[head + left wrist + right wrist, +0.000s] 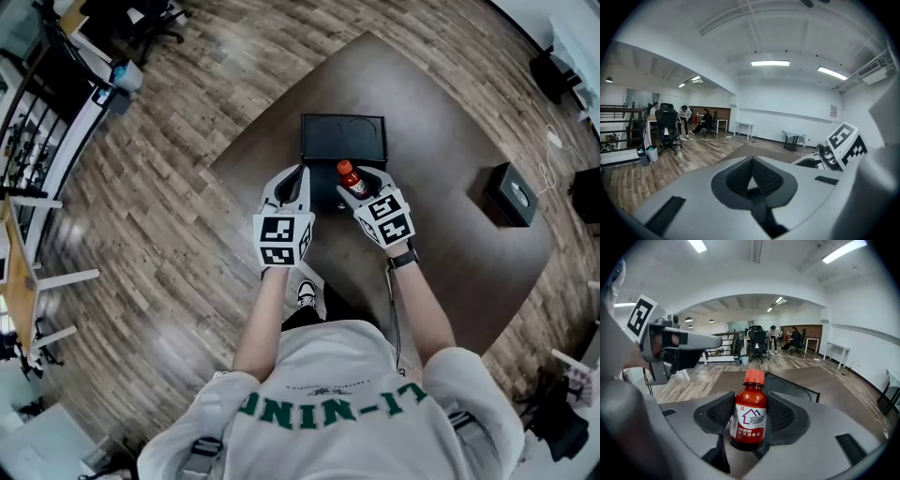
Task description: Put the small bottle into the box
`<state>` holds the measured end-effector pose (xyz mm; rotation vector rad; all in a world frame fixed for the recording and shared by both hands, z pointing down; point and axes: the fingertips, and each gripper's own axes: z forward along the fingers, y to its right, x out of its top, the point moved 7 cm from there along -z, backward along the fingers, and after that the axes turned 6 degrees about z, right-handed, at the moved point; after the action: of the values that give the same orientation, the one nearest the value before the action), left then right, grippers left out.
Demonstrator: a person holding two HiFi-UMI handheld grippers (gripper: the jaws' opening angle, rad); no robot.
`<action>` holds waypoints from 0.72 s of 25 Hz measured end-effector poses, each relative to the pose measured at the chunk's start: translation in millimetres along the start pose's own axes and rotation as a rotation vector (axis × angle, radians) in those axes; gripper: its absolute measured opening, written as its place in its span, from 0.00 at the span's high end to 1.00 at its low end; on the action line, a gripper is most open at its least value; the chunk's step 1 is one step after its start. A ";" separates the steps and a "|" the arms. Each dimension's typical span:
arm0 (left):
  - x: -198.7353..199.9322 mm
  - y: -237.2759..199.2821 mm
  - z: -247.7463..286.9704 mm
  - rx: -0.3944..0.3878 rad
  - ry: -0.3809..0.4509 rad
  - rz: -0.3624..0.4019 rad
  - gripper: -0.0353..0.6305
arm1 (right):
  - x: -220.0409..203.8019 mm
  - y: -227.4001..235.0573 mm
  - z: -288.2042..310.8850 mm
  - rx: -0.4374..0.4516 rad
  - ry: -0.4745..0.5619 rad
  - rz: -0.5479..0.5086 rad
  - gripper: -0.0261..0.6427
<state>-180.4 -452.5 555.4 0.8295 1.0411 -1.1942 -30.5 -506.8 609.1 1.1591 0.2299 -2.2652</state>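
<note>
A small brown-red bottle (750, 420) with a red cap and a white label stands upright between the pads of my right gripper (750, 411), which is shut on it. In the head view the bottle (351, 178) and the right gripper (363, 185) hang just in front of the black box (343, 139), whose open top shows round recesses (799, 391). My left gripper (296, 173) is level with it to the left, close by the box's near left corner. Its jaws (752, 160) meet at the tips with nothing between them.
The box sits on a dark brown table (450, 141). A second small black case (511, 194) lies near the table's right edge. Wood floor surrounds the table; a railing (37, 141) and office chairs stand at the far left. People sit at desks far off.
</note>
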 end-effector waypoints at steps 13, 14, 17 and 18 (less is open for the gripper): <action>-46.1 -21.1 18.5 0.022 -0.083 -0.026 0.93 | -40.4 5.8 75.1 0.118 -0.266 -0.236 0.61; -49.6 -21.2 20.9 0.024 -0.087 -0.027 0.93 | -44.2 5.5 80.3 0.127 -0.283 -0.252 0.61; -56.3 -23.7 28.2 0.030 -0.100 -0.032 0.93 | -53.1 4.1 95.4 0.149 -0.340 -0.317 0.61; -58.1 -24.1 30.5 0.031 -0.104 -0.037 0.93 | -56.2 4.2 99.0 0.150 -0.362 -0.341 0.61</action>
<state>-200.8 -466.6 620.7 0.7668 0.9589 -1.2745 -70.6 -526.2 714.0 0.8032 0.1222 -2.7855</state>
